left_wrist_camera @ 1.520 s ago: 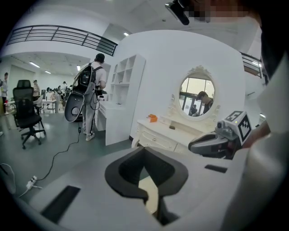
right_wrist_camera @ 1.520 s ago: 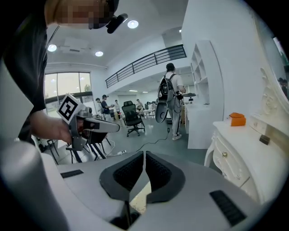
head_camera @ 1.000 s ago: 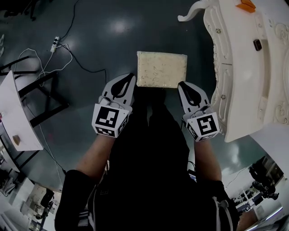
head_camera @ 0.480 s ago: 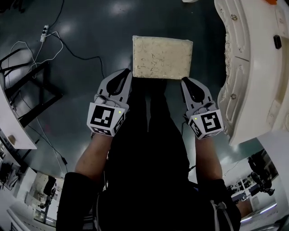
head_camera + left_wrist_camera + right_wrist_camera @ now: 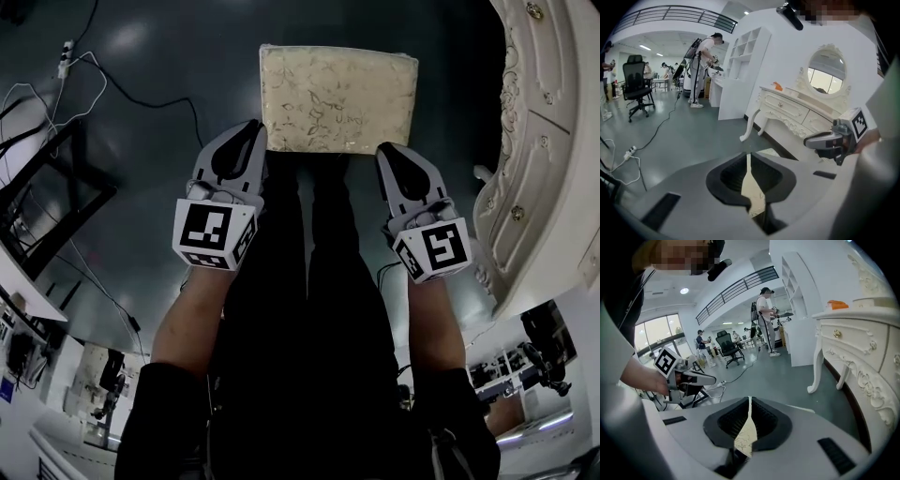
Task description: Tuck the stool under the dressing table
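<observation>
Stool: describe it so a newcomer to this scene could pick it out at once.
Find the white carved dressing table at the head view's right edge. On the dark floor to its left stands the stool, a rectangular cream cushion with a leafy pattern, the only patterned thing there.

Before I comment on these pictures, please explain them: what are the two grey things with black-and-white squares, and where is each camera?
A person, not a robot, holds a two-jaw tool in each hand: the left gripper and the right gripper. The patterned cubes belong to them. One picture comes from a camera on the person's head, looking down; the other two from a camera on each gripper. On the floor stands a cream-topped stool, beside a white dressing table. Both grippers are shut and hold nothing; the cream strip between their jaws is the stool seen beyond.
</observation>
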`<action>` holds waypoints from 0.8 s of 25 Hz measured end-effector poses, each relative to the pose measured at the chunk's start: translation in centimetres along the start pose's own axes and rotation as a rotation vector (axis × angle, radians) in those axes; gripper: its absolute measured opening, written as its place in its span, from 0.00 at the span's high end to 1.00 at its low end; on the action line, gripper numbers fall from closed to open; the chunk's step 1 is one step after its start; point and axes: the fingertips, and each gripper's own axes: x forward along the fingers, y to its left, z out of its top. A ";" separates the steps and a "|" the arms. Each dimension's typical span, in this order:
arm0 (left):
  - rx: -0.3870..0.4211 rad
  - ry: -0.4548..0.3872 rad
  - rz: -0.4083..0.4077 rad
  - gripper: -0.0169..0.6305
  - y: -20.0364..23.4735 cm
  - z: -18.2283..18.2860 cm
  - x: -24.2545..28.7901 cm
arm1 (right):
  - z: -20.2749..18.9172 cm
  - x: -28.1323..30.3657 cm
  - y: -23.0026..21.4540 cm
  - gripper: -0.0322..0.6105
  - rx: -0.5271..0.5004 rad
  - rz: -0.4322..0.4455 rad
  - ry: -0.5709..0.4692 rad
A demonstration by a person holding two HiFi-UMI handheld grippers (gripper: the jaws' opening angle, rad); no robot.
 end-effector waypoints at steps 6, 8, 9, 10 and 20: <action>-0.052 0.035 0.016 0.94 1.2 -4.1 3.5 | -4.4 1.7 -3.1 0.92 0.055 0.017 0.044; -0.070 0.047 0.004 0.93 1.1 -5.4 4.6 | -5.9 1.9 -4.3 0.92 0.060 0.007 0.069; -0.073 0.051 -0.005 0.93 1.0 -5.8 5.2 | -6.5 2.1 -4.9 0.91 0.054 0.000 0.080; -0.071 0.055 -0.012 0.93 0.9 -6.2 5.7 | -7.1 2.3 -5.5 0.92 0.048 -0.007 0.090; -0.080 0.115 -0.025 0.73 2.9 -9.0 10.4 | -10.7 5.6 -9.8 0.89 0.091 -0.039 0.158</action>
